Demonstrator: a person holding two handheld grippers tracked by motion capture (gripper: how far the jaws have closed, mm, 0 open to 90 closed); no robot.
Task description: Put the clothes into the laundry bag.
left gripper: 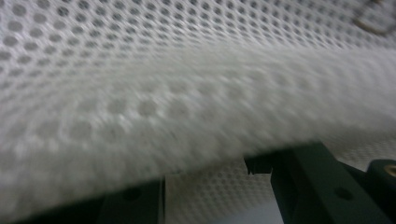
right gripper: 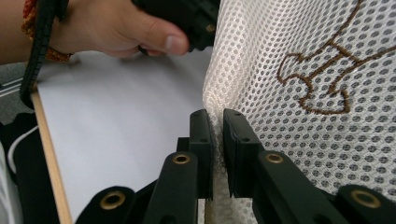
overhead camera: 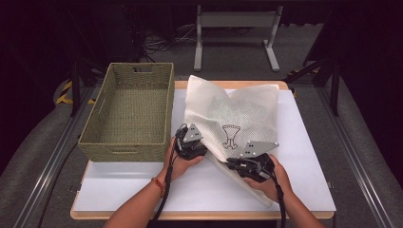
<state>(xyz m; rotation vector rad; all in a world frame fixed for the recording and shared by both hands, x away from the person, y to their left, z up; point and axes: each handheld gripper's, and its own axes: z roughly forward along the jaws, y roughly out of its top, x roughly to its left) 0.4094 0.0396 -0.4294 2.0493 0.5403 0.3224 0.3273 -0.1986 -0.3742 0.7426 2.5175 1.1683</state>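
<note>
Two grippers work one white mesh bag point(overhead camera: 228, 111) on the white table point(overhead camera: 304, 161). Bag lies spread across the table's middle and far part, its far edge reaching the table's far wooden rim, near corner trailing toward the person between the hands. Brown embroidered emblem point(overhead camera: 231, 135) faces up, between the two grippers.

Right gripper point(right gripper: 218, 140): jaws nearly together, clamped on a folded edge of the mesh, fabric rising from between the black pads. In the high view the right gripper point(overhead camera: 247, 164) sits at the bag's near right edge, right hand point(overhead camera: 266, 178) behind it. Emblem point(right gripper: 322, 74) is just right of the jaws in the right gripper view.

Left gripper point(overhead camera: 190, 145): at the bag's near left edge, held by the left hand point(overhead camera: 178, 159). In the left gripper view, blurred mesh point(left gripper: 187, 93) drapes across the jaws, which stand apart low in the frame; whether they pinch the fabric, cannot tell. The left hand point(right gripper: 116, 28) also shows in the right gripper view, thumb on the black body, touching the mesh edge.

Woven basket point(overhead camera: 130, 111) sits on the table's left part, just beside the bag's left edge, hanging over the left rim, nothing inside. Bare table surface lies along the near edge in front of the hands and in a strip to the bag's right. Grey metal stand point(overhead camera: 235, 35) on the floor beyond, well apart.
</note>
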